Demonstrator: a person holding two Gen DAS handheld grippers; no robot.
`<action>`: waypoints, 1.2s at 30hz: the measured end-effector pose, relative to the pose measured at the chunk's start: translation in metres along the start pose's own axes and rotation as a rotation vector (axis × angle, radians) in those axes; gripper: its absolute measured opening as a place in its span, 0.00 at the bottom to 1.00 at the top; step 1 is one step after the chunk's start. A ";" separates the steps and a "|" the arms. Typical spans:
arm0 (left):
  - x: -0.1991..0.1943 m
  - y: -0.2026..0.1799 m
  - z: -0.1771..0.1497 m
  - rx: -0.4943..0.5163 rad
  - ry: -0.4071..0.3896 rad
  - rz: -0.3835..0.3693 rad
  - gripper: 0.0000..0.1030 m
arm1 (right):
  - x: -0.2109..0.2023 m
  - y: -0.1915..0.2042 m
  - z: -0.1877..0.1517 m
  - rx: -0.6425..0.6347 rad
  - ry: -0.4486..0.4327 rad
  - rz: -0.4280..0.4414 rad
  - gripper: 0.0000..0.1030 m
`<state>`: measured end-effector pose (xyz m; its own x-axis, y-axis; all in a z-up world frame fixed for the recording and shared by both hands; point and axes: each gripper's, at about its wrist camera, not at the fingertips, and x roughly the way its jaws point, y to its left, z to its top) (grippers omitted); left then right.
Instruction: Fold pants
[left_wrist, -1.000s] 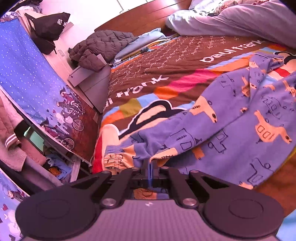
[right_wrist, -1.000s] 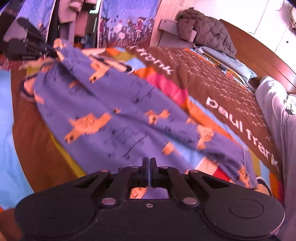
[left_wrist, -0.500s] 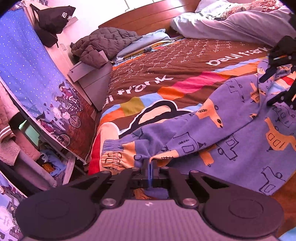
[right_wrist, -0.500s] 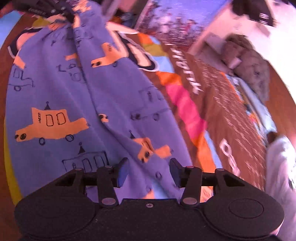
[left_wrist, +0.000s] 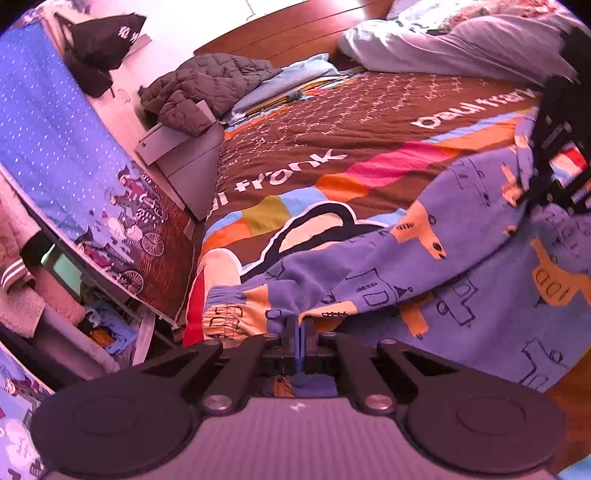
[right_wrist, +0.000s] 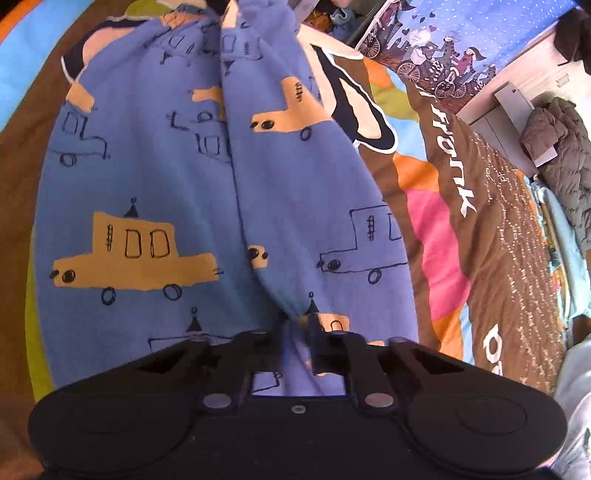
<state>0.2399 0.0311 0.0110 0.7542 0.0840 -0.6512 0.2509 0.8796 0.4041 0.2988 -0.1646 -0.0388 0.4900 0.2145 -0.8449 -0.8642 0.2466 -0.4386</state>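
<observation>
Blue pants (left_wrist: 461, 258) printed with orange cars lie spread on the bed, also filling the right wrist view (right_wrist: 184, 206). My left gripper (left_wrist: 298, 332) is shut on the pants fabric beside the gathered orange cuff (left_wrist: 229, 314). My right gripper (right_wrist: 297, 328) has its jaws closed to a narrow gap on a raised fold of the pants at the other end. The right gripper also shows in the left wrist view (left_wrist: 557, 162), at the far right on the pants.
The bed carries a brown multicoloured "paul frank" cover (left_wrist: 332, 147). A grey quilted jacket (left_wrist: 199, 88) lies on a bedside unit at the bed's far corner. A blue patterned panel (left_wrist: 74, 166) stands along the left bed edge. Pale bedding (left_wrist: 461, 44) is heaped by the headboard.
The right gripper opened, came down to the pants fabric and closed on a fold. The left gripper kept its hold near the cuff and barely moved.
</observation>
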 end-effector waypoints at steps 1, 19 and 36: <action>-0.002 0.001 0.001 -0.007 -0.002 0.001 0.00 | -0.001 0.003 -0.001 -0.002 -0.002 -0.008 0.01; -0.023 -0.004 -0.029 0.009 0.098 -0.088 0.00 | -0.096 0.094 -0.026 0.072 -0.072 -0.062 0.00; -0.027 -0.007 -0.045 0.011 0.153 -0.155 0.10 | -0.091 0.122 -0.037 0.109 -0.053 -0.033 0.01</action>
<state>0.1909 0.0438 -0.0032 0.6055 0.0191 -0.7956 0.3641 0.8823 0.2983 0.1447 -0.1893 -0.0263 0.5261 0.2536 -0.8117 -0.8311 0.3555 -0.4276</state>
